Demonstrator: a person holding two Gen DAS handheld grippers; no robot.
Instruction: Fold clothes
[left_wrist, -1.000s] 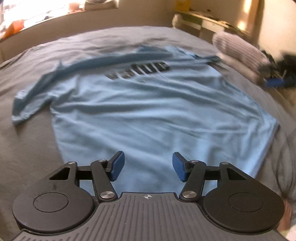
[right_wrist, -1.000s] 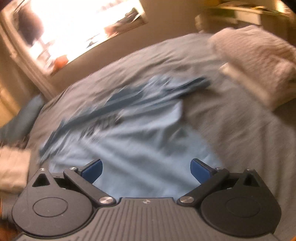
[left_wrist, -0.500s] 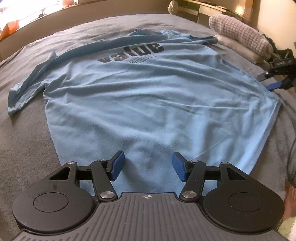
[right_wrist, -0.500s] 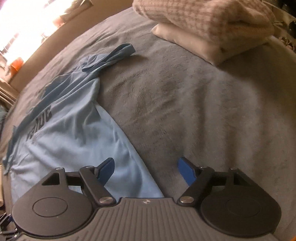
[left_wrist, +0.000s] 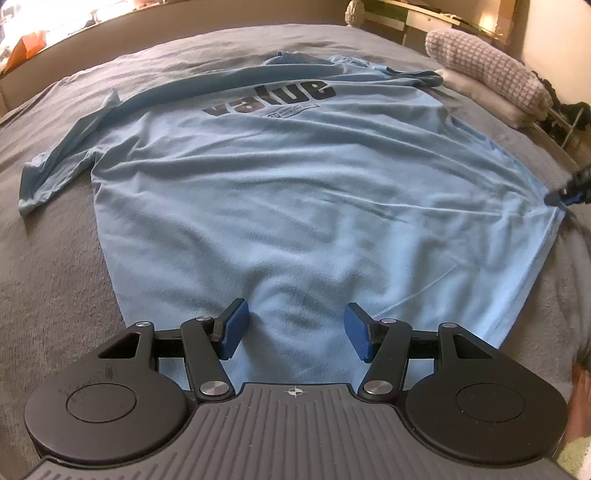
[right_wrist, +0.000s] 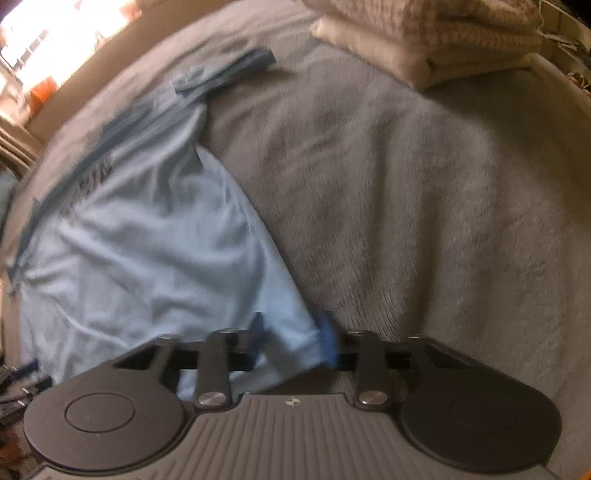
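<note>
Light blue shirt (left_wrist: 295, 192) spread flat on grey bed (left_wrist: 55, 288), "value" print up, sleeves out to both sides. Left gripper (left_wrist: 294, 330) released, pads wide apart over the near hem. Right gripper (right_wrist: 293, 341) at the shirt's right hem corner, fabric between its pads, view blurred; clenched or not, cannot tell. Folded towels (left_wrist: 491, 77) at bed's far right.
</note>
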